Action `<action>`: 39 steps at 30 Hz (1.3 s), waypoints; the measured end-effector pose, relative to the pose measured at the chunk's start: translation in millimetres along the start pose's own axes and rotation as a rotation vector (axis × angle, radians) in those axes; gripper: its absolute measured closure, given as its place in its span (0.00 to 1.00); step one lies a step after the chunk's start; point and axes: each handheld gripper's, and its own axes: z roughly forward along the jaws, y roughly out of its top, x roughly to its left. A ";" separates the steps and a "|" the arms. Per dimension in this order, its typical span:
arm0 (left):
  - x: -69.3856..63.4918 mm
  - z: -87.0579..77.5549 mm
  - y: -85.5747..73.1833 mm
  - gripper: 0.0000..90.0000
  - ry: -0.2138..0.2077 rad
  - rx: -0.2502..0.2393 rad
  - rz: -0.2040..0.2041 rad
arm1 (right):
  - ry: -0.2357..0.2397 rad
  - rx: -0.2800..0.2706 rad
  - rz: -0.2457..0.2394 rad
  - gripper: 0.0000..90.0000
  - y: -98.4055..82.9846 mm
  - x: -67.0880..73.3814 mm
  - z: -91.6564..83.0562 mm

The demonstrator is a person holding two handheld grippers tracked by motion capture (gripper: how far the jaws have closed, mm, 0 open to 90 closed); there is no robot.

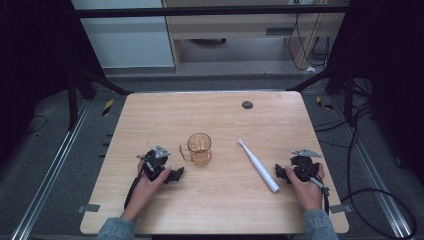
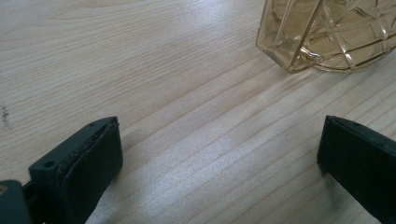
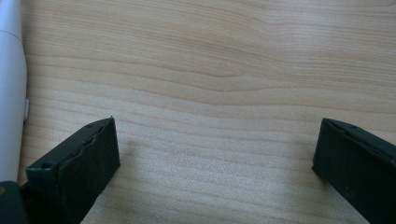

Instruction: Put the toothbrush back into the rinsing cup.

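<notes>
An amber cut-glass mug [image 1: 199,148] with a handle on its left stands upright in the middle of the wooden table [image 1: 220,115]. To its right a white electric toothbrush [image 1: 258,165] lies flat, head pointing away. My left gripper [image 1: 176,174] rests on the table just below and left of the mug, open and empty; the left gripper view shows the mug's base [image 2: 327,35] ahead at the upper right. My right gripper [image 1: 279,172] rests right of the toothbrush handle, open with bare wood between its jaws; the toothbrush's handle [image 3: 10,88] lies along the left edge of the right gripper view.
A dark round grommet [image 1: 247,104] sits near the table's far edge. Metal rails and cables run along the floor on both sides. A person's hands and denim sleeves [image 1: 116,229] come in from the table's near edge.
</notes>
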 end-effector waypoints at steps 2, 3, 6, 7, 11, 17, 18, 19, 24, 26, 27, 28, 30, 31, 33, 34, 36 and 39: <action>-0.1 -0.2 -0.2 0.00 0.002 0.001 -0.001 | 0.003 0.000 -0.002 0.01 0.1 -0.1 0.1; -0.1 -0.2 -0.2 0.00 0.002 0.001 -0.002 | 0.006 -0.001 -0.008 0.01 0.2 -0.4 0.1; -0.3 -0.2 -0.3 0.00 0.002 -0.001 -0.004 | 0.016 -0.009 -0.032 0.16 2.0 -1.5 -3.8; -0.3 -0.2 -0.3 0.00 0.002 -0.001 -0.004 | -0.005 -0.019 -0.046 0.15 3.7 -1.1 -8.8; -0.3 -0.2 -0.3 0.00 0.002 -0.001 -0.004 | -0.008 -0.036 -0.101 0.20 14.5 9.0 -36.6; -0.3 -0.2 -0.3 0.00 0.002 -0.001 -0.004 | 0.053 0.015 -0.207 0.26 24.4 47.2 -62.5; -0.3 -0.2 -0.3 0.00 0.002 -0.001 -0.004 | 0.060 0.029 -0.220 0.27 25.8 54.0 -63.7; -0.3 -0.2 -0.3 0.00 0.002 -0.001 -0.004 | 0.063 0.045 -0.240 0.27 28.0 59.8 -64.0; -0.3 0.0 -0.2 0.00 0.001 -0.002 -0.006 | 0.102 0.078 -0.287 0.35 44.9 78.9 -61.6; -0.3 0.0 -0.2 0.00 0.001 -0.001 -0.005 | 0.115 0.090 -0.297 0.36 52.0 84.3 -58.4; -0.3 0.0 -0.2 0.00 0.001 -0.001 -0.005 | 0.116 0.095 -0.310 0.37 55.8 86.7 -56.6; -0.3 -0.1 -0.2 0.00 0.001 -0.001 -0.005 | 0.117 0.102 -0.319 0.39 59.6 89.4 -55.8; -0.3 -0.1 -0.2 0.00 0.001 -0.001 -0.005 | 0.125 0.110 -0.322 0.42 66.8 93.5 -53.8; -0.3 -0.1 -0.2 0.00 0.001 -0.001 -0.005 | 0.132 0.120 -0.324 0.43 69.3 95.1 -53.0; -0.3 -0.1 -0.2 0.00 0.001 -0.001 -0.005 | 0.137 0.131 -0.336 0.45 73.2 98.1 -52.0; -0.3 0.0 -0.2 0.00 0.001 -0.001 -0.005 | 0.139 0.151 -0.359 0.48 79.2 102.3 -48.4; -0.3 0.0 -0.2 0.00 0.001 -0.001 -0.005 | 0.142 0.159 -0.360 0.49 81.1 103.3 -46.7; -0.3 -0.1 -0.2 0.00 0.001 -0.001 -0.005 | 0.153 0.197 -0.365 0.51 90.2 106.8 -37.7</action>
